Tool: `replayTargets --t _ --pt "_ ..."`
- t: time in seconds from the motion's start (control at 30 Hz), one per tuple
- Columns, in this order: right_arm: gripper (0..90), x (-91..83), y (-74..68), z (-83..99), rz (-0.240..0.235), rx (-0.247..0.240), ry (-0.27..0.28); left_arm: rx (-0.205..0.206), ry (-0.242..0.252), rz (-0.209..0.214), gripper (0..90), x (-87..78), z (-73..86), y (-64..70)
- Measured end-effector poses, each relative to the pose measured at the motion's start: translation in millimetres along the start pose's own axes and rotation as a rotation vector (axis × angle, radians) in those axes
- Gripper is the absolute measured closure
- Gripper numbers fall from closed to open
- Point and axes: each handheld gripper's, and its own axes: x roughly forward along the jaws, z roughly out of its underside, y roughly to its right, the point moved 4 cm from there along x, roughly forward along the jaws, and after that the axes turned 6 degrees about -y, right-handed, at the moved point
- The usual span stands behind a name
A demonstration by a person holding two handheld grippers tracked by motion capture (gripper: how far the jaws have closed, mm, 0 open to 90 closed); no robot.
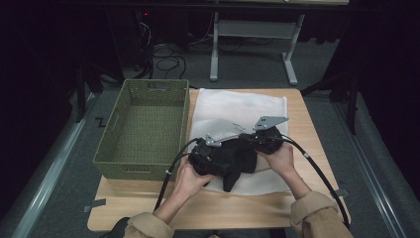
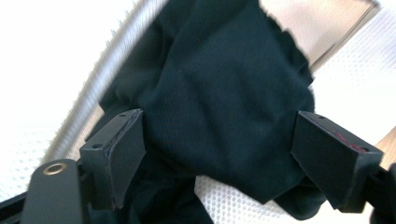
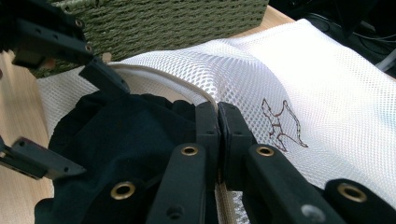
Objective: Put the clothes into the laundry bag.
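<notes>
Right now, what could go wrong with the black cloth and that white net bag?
1. The left gripper stands open around the black cloth, not pinching it, so the cloth may slip out or drop back onto the table.
2. The right gripper is shut on the mesh bag's rim. If that thin edge slides free, the opening could close up.
3. The cloth is bunched and wide, so it might snag on the rim instead of going in.

We see a black garment (image 1: 233, 161) on a white mesh bag (image 3: 299, 70) with a small brown stitched figure (image 3: 281, 125), beside an olive-green woven basket (image 1: 143, 129).
</notes>
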Motion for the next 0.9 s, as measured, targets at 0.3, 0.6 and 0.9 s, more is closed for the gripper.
replayTargets --t 0.3,0.6,0.9 --pt "88.8 1.7 -1.0 0.7 -0.001 0.002 -0.005 0.006 -0.073 -0.004 18.4 25.7 14.5 3.4" --pt "88.8 3.9 -3.6 0.4 0.000 0.004 0.005 0.037 -0.063 -0.109 38.8 30.5 14.8 5.6" --pt "88.8 5.0 -3.4 0.6 0.000 0.002 0.003 0.005 -0.051 -0.010 84.3 24.5 13.7 3.4"
